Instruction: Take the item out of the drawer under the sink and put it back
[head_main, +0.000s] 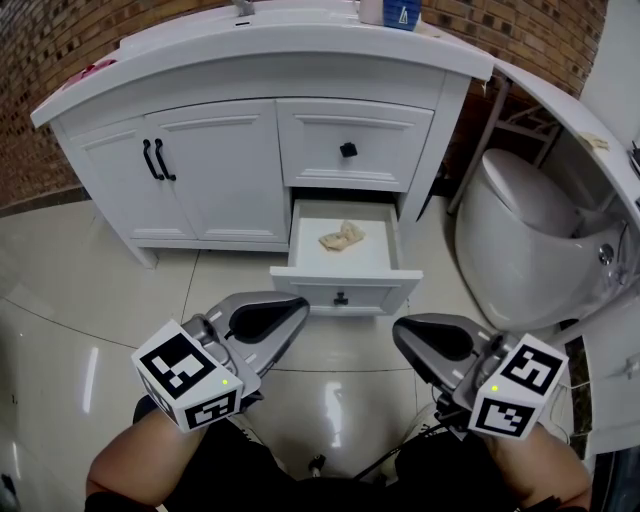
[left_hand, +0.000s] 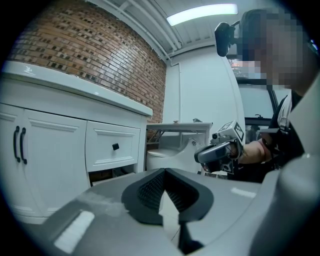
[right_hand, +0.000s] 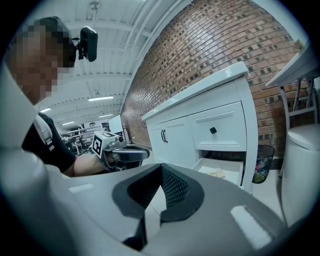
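Head view: open drawer (head_main: 345, 288) at 12 o'clock under the white cabinet (head_main: 215, 170), crumpled beige cloth (head_main: 341, 237) lying inside. Left hand-held gripper (head_main: 298, 306) at 7 o'clock and right hand-held gripper (head_main: 402, 336) at 5 o'clock, both above the floor (head_main: 100, 300), well apart from the drawer. Left gripper view: jaws clenched, nothing between them. Right gripper view: jaws likewise clenched and empty; cloth visible in the drawer at 3 o'clock.
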